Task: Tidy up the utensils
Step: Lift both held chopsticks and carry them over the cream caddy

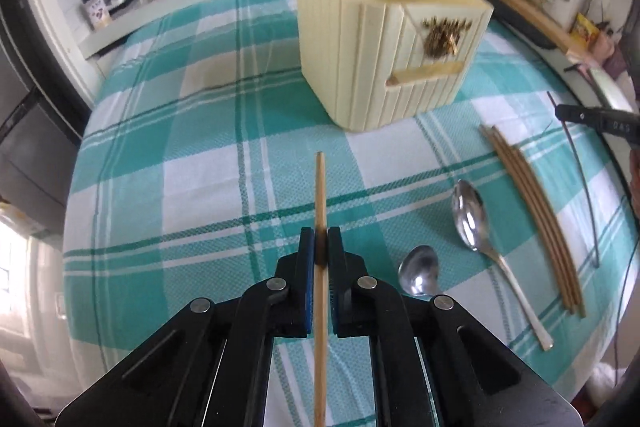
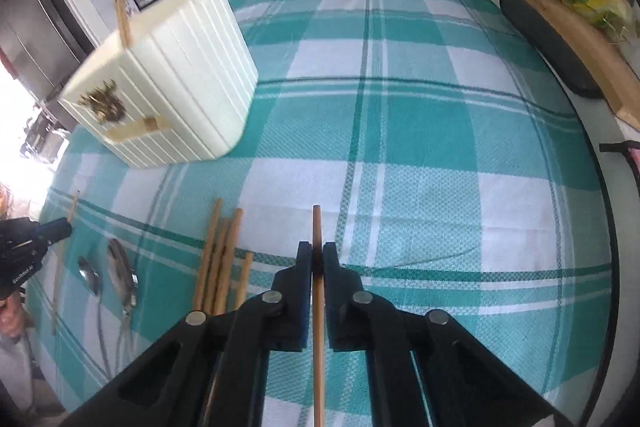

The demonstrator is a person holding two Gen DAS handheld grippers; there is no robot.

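A cream holder [image 1: 384,55] stands on the checked cloth [image 1: 200,147], ahead of both tongs. The left gripper [image 1: 320,239] pinches one chopstick [image 1: 320,187]; the right gripper [image 2: 317,255] pinches another chopstick [image 2: 317,227].

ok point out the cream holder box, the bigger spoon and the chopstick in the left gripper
cream holder box [image 1: 360,67], left wrist view, ribbed front wall
bigger spoon [image 1: 469,215], left wrist view, bowl
chopstick in the left gripper [image 1: 320,187], left wrist view, shaft beyond the closed jaws

Loose chopsticks [image 1: 536,219] and spoons [image 1: 472,215] lie beside cream holder [image 1: 360,59].
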